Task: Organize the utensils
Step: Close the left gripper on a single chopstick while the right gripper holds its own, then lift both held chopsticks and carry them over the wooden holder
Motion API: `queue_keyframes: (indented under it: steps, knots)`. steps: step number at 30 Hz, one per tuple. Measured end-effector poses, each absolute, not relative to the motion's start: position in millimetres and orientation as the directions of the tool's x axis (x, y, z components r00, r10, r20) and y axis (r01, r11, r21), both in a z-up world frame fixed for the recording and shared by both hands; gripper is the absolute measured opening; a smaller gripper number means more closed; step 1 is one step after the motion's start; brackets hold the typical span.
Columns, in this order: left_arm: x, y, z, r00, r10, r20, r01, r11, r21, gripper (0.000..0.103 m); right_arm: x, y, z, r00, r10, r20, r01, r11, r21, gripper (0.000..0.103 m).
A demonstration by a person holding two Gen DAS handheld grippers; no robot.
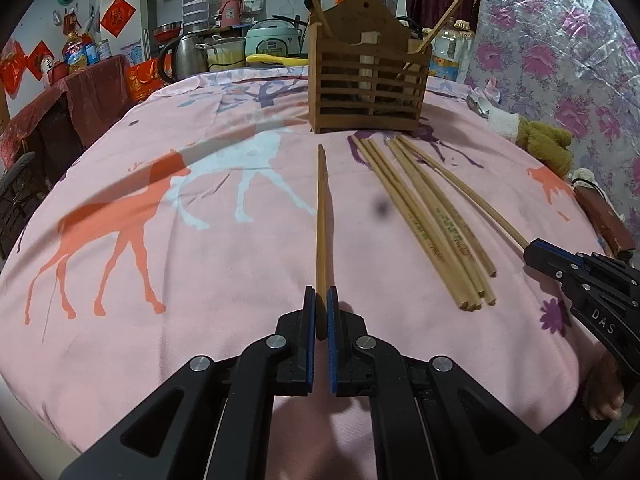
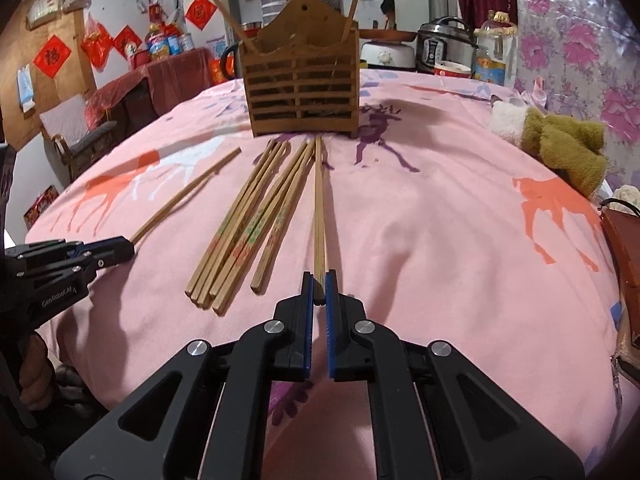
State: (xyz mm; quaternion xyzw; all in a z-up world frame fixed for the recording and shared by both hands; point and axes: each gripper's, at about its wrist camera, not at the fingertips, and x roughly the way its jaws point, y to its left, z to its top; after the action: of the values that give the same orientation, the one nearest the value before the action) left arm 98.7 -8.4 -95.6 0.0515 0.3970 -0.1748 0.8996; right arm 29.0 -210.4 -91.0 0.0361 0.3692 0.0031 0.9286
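Slatted wooden holder (image 1: 366,84) upright at 12 o'clock on the pink surface (image 1: 200,280), a chopstick or two leaning out at each end. Bundle of loose bamboo chopsticks (image 1: 432,224) flat in front of it, fanned from the holder's base toward 5 o'clock, some printed with green and red marks. One pair (image 1: 321,216) apart at the left, pointing to 12, near end pinched. Another pair (image 2: 319,216) right of the bundle, likewise pinched.

Tablecloth (image 1: 200,300): pink, orange and white horse print. Chopsticks (image 2: 248,224): tan, green lettering. Holder (image 1: 366,80), upper centre: brown. Curtain (image 1: 560,60), upper right: purple floral.
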Motion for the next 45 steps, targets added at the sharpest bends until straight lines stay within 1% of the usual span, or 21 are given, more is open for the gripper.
queue_keyframes:
  steps: [6, 11, 17, 20, 23, 29, 34, 37, 42, 45]
  knots:
    - [93.4, -17.9, -72.8, 0.643, -0.26, -0.721, 0.367, 0.93, -0.009, 0.006, 25.7, -211.3, -74.7, 0.758, 0.036, -0.651, 0.019, 0.997, 0.077, 0.006]
    - [95.6, -27.1, -43.0, 0.661, -0.265, -0.702, 0.39, 0.921, 0.019, 0.006, 28.4, -208.7, -48.4, 0.802, 0.028, -0.597, 0.012, 0.998, 0.063, 0.006]
    - [110.1, -45.1, 13.4, 0.715, -0.288, -0.637, 0.411, 0.91, 0.049, 0.006, 46.7, -209.1, 4.3, 0.859, 0.062, -0.509, -0.016, 0.995, 0.094, 0.006]
    - [123.5, -60.3, 40.6, 0.726, -0.302, -0.618, 0.432, 0.899, 0.068, 0.006, 64.9, -209.9, 31.1, 0.867, 0.081, -0.491, -0.031, 0.993, 0.11, 0.006]
    - [149.0, -79.1, 60.6, 0.721, -0.29, -0.629, 0.44, 0.893, 0.092, 0.006, 94.9, -209.9, 52.7, 0.851, 0.08, -0.519, -0.025, 0.993, 0.112, 0.006]
    - [198.8, -99.5, 75.9, 0.659, -0.278, -0.699, 0.451, 0.89, 0.07, 0.006, 156.6, -210.7, 68.6, 0.761, 0.108, -0.64, -0.029, 0.991, 0.133, 0.006]
    - [228.5, -96.7, 97.1, 0.63, -0.299, -0.717, 0.45, 0.893, 0.023, 0.006, 179.8, -210.0, 81.6, 0.757, 0.099, -0.646, -0.028, 0.992, 0.119, 0.006]
    - [243.1, -98.4, 128.0, 0.643, -0.311, -0.7, 0.451, 0.893, 0.017, 0.006, 189.9, -211.9, 115.4, 0.796, 0.083, -0.599, -0.029, 0.995, 0.098, 0.006]
    - [251.5, -106.4, 197.4, 0.725, -0.335, -0.601, 0.45, 0.892, 0.046, 0.006, 202.6, -214.0, 187.2, 0.872, 0.064, -0.486, -0.028, 0.996, 0.081, 0.006]
    - [261.3, -114.3, 216.4, 0.747, -0.324, -0.58, 0.441, 0.895, 0.068, 0.006, 212.8, -215.0, 214.9, 0.895, 0.039, -0.445, -0.015, 0.998, 0.057, 0.006]
